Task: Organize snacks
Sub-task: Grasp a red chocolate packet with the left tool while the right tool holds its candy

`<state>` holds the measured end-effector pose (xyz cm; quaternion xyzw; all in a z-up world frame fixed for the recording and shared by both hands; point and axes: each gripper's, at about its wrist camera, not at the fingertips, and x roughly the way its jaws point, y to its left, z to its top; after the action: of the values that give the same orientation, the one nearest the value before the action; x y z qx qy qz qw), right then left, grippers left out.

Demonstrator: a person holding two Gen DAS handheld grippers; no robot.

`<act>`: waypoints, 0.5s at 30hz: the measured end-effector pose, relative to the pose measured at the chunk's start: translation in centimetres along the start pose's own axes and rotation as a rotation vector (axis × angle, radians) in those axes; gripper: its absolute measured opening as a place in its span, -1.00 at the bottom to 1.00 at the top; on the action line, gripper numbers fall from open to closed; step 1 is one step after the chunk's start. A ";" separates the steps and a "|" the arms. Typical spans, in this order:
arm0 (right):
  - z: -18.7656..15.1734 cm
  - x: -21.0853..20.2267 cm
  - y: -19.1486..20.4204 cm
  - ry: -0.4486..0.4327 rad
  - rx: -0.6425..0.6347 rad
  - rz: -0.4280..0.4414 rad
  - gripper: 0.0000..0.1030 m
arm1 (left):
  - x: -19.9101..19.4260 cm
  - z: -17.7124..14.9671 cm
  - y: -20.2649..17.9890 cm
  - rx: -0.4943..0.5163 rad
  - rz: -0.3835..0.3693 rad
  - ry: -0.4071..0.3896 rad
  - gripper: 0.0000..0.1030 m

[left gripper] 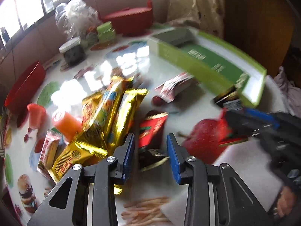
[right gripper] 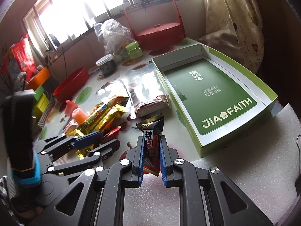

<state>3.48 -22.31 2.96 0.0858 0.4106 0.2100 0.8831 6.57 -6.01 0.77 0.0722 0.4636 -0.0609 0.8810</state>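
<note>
My right gripper (right gripper: 151, 139) is shut on a dark red and black candy packet (right gripper: 152, 130), held upright above the table's near edge; it shows blurred at the right of the left wrist view (left gripper: 228, 119). My left gripper (left gripper: 151, 149) hovers over a red and black packet (left gripper: 150, 130) that lies between its blue pads (left gripper: 129, 150), with a thin gap still showing on the left side. A heap of gold snack packets (left gripper: 112, 113) lies just left of it. A red and white packet (right gripper: 152, 105) lies beside the open green box (right gripper: 176, 101), whose inside holds nothing.
An orange jelly cup (left gripper: 65, 124) and a small red cup (left gripper: 36, 113) stand left of the heap. Further back are a red bowl (right gripper: 71, 84), a dark jar (right gripper: 107, 66), a plastic bag (right gripper: 114, 35) and a red basket (right gripper: 156, 35). White foam (right gripper: 244, 169) covers the near corner.
</note>
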 end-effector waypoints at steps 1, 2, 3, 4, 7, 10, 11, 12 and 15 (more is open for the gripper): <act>0.0 0.0 0.0 -0.001 0.001 -0.001 -0.72 | -0.1 0.0 0.2 -0.003 -0.005 -0.013 -0.29; 0.0 0.0 0.0 -0.001 0.001 -0.002 -0.72 | -0.1 0.0 0.3 -0.005 -0.005 -0.011 -0.29; 0.0 0.1 0.0 -0.002 0.002 -0.003 -0.72 | -0.1 0.0 0.4 -0.010 -0.008 -0.012 -0.29; 0.1 0.1 0.0 -0.002 0.003 -0.003 -0.72 | -0.1 0.0 0.5 -0.014 -0.013 -0.011 -0.29; 0.1 0.2 0.0 0.000 0.004 -0.001 -0.72 | 0.0 0.1 0.5 -0.019 -0.021 -0.012 -0.29; 0.1 0.3 0.1 0.002 -0.002 -0.001 -0.72 | 0.1 0.3 0.6 -0.023 -0.037 -0.010 -0.43; 0.1 0.4 0.3 0.002 -0.004 -0.001 -0.72 | 0.1 0.3 0.6 -0.025 -0.042 -0.009 -0.44; 0.1 0.4 0.3 0.002 -0.005 -0.001 -0.72 | 0.1 0.4 0.7 -0.028 -0.043 -0.009 -0.44; 0.2 0.4 0.3 0.002 -0.006 -0.004 -0.72 | 0.2 0.4 0.8 -0.037 -0.049 -0.010 -0.50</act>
<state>3.76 -21.82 2.91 0.0824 0.4113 0.2096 0.8832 7.16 -5.33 0.91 0.0442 0.4618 -0.0742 0.8827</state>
